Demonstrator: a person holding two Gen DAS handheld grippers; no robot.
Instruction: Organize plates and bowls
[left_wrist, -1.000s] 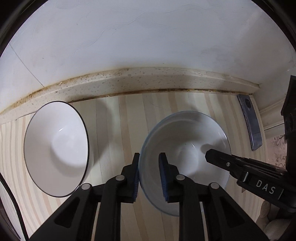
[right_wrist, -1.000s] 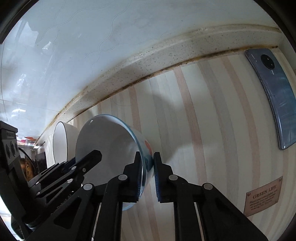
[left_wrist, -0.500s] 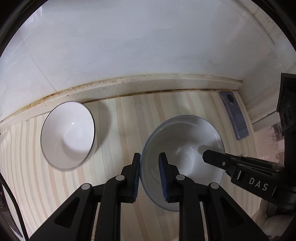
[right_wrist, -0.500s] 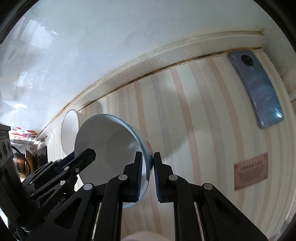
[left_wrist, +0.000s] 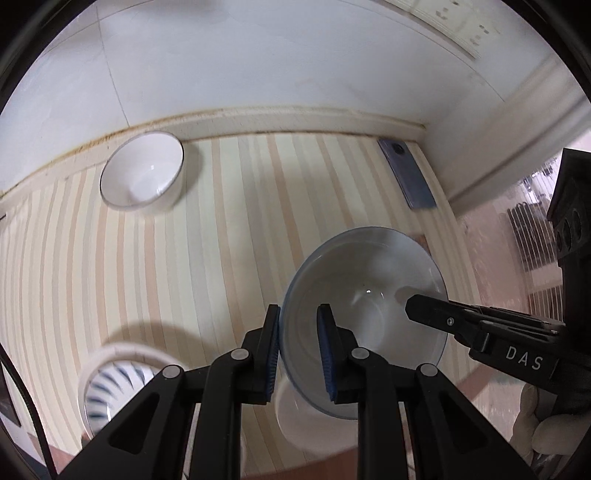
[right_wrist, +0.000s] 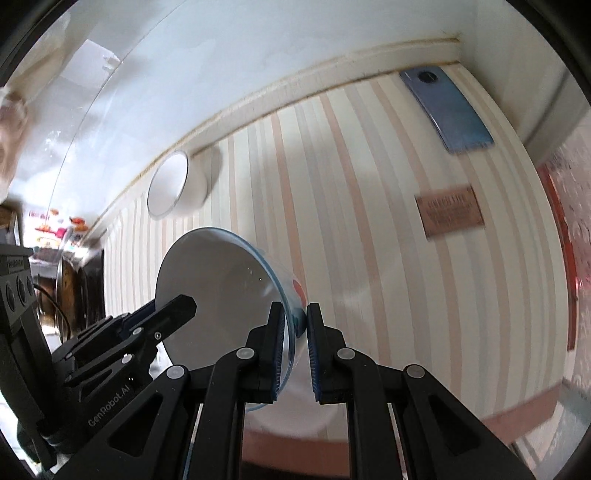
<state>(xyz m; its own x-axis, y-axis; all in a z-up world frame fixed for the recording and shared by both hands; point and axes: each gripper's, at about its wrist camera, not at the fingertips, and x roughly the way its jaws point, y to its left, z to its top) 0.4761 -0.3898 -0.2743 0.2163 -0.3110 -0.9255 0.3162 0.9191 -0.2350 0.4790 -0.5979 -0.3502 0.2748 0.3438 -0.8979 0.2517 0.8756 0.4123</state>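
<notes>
A blue-rimmed white bowl (left_wrist: 364, 317) hangs tilted above the striped tablecloth, held from both sides. My left gripper (left_wrist: 298, 325) is shut on its left rim. My right gripper (right_wrist: 295, 317) is shut on the opposite rim, beside a red mark on the bowl's (right_wrist: 218, 291) outside. In each view the other gripper reaches in: the right gripper (left_wrist: 419, 314) from the right, the left gripper (right_wrist: 183, 304) from the left. A white dark-rimmed bowl (left_wrist: 142, 171) (right_wrist: 168, 190) stands at the back left by the wall.
A blue-striped bowl (left_wrist: 110, 387) sits at the near left, and a white dish (left_wrist: 295, 417) lies partly under the held bowl. A blue phone (left_wrist: 406, 173) (right_wrist: 450, 110) lies at the back right. A brown label (right_wrist: 448, 216) is on the cloth.
Both grippers have risen and drawn back from the wall with the bowl between them. The dark-rimmed bowl now looks farther off. The striped bowl and white dish have come into view.
</notes>
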